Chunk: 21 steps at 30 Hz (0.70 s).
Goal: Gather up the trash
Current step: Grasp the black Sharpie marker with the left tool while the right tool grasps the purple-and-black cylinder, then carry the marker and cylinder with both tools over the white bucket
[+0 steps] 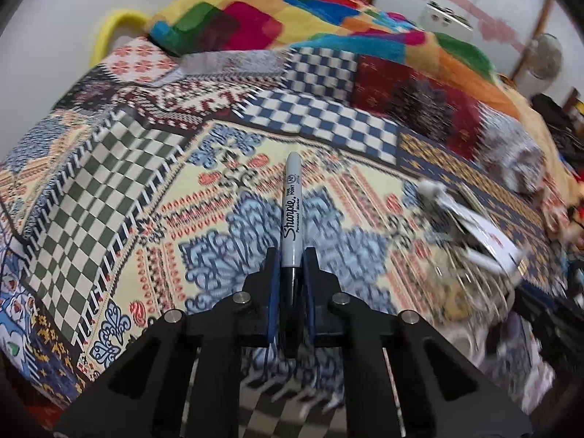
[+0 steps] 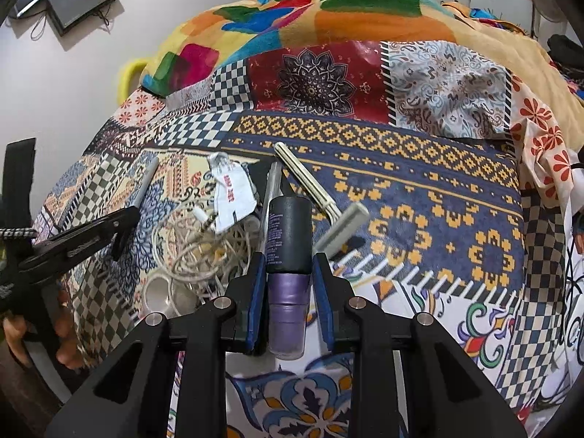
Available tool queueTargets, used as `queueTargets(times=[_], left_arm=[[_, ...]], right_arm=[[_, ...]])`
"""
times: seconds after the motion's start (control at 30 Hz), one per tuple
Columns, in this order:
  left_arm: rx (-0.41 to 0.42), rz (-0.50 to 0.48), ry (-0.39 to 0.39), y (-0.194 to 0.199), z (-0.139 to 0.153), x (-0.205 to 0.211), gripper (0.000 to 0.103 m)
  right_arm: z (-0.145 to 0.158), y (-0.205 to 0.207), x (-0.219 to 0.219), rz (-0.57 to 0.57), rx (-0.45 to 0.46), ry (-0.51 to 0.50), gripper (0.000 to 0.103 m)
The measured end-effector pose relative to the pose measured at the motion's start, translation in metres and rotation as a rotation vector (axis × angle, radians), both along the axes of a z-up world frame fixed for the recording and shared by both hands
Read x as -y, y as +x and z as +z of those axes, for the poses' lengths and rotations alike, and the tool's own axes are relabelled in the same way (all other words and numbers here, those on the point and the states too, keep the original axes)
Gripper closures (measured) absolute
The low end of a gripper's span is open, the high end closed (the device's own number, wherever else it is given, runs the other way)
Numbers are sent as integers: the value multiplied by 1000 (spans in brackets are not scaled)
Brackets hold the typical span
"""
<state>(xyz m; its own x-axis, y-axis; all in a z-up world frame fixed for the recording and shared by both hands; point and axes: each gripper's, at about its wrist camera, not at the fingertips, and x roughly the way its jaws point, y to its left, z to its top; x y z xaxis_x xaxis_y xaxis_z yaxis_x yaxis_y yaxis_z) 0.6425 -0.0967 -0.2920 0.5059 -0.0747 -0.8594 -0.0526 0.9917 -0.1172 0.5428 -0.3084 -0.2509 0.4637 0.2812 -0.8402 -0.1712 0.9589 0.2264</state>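
Observation:
A grey and black Sharpie marker point(image 1: 291, 211) lies along the line of my left gripper point(image 1: 290, 257), whose blue pads are shut on its black cap end; the rest of the marker sticks out forward over the patchwork bed sheet point(image 1: 109, 200). In the right wrist view my right gripper point(image 2: 288, 259) is shut on a small bottle point(image 2: 288, 303) with a purple body and a black cap, pads pressing on both of its sides. The left gripper's fingers point(image 2: 124, 219) show at the left with the marker point(image 2: 146, 182).
Just ahead of the bottle lie a grey disposable razor point(image 2: 341, 226), a clear pen point(image 2: 272, 189), a white paper tag point(image 2: 233, 197), a tangle of pale cable point(image 2: 197, 252) and a tape roll point(image 2: 160, 294). A bright fleece blanket point(image 2: 328, 18) covers the far end. A hand point(image 2: 65, 328) is at lower left.

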Motion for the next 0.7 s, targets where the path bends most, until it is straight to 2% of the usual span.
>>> queueTargets(times=[0.17,0.23,0.3,0.37,0.57,0.7], left_arm=[[-12,-100,53,-21,-2,5,92],[-8,-140,97,-27,-3,10,91],[8,-166,156,-31,-4,18,91],[8,-165,175,-30,-4,20,91],[-2,-169,125,-24,-4,15,92],[-26,-159,75,-29,1,9,92]], right_arm=[[-1,-7,5,18,5,-25,79],[-1,-9,6,25,7,-28,79],[-1,-8,5,29,7,-34,79],[-1,-6,2,30,3,-44,79],[-1,-3,0,12,-3,-44,79],[14,-11,4,-4,25,-54,79]])
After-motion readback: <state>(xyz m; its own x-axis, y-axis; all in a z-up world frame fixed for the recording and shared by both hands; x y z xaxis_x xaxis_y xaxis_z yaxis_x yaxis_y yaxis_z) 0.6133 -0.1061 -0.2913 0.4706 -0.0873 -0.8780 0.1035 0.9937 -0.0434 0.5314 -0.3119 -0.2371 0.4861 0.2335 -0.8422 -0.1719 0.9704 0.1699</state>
